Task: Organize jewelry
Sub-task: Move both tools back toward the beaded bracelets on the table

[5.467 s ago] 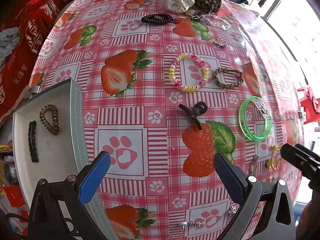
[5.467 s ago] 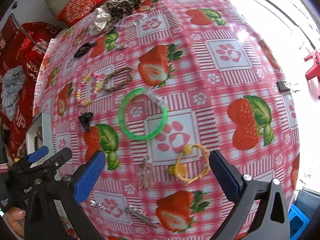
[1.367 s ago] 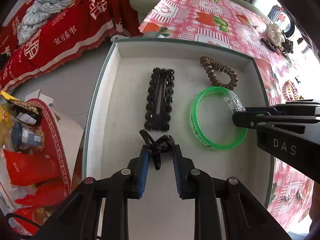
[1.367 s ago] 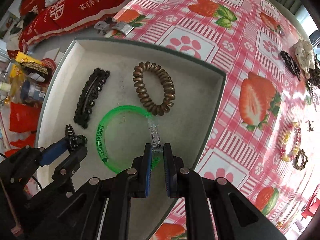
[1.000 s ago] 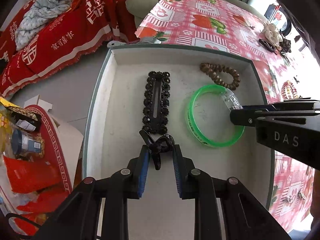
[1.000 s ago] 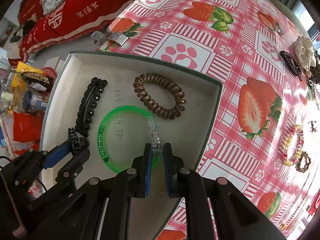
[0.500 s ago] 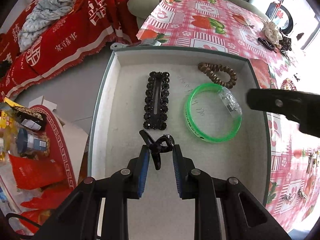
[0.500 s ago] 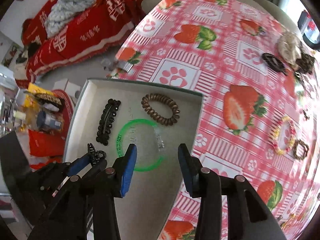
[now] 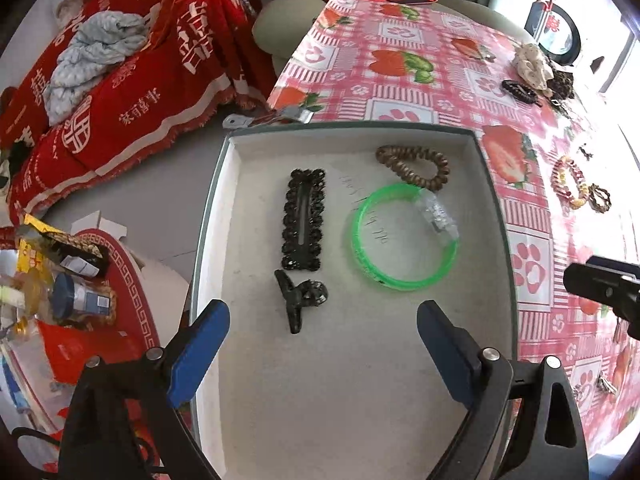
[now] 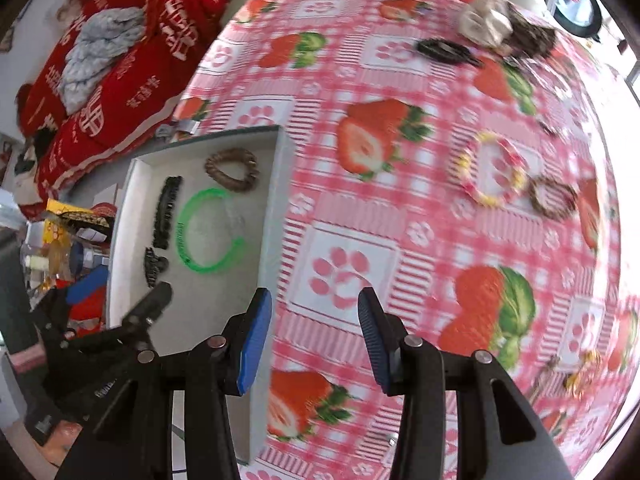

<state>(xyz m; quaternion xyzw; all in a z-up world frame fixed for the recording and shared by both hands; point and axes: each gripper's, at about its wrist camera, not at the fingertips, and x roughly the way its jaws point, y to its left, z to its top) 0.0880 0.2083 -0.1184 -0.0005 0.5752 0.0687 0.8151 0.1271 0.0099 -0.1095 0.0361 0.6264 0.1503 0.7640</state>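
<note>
A white tray (image 9: 224,184) holds a small black claw clip (image 9: 299,300), a black lace hair clip (image 9: 302,224), a green bangle (image 9: 404,236) and a brown coil hair tie (image 9: 414,166). My left gripper (image 9: 320,348) is open and empty, just behind the claw clip. My right gripper (image 10: 314,340) is open and empty over the tablecloth, right of the tray (image 10: 276,184). A yellow-pink bead bracelet (image 10: 494,170) and a brown braided bracelet (image 10: 554,198) lie on the table ahead of it.
The strawberry tablecloth (image 10: 400,160) carries a black hair clip (image 10: 444,50), scrunchies (image 10: 486,26) at the far edge and a yellow hair tie (image 10: 580,376) at the right. Red fabric (image 9: 120,80) and clutter (image 9: 60,280) lie left of the tray.
My left gripper opened and dropped the black claw clip into the tray. My right gripper, which had let go of the green bangle, swung right over the tablecloth.
</note>
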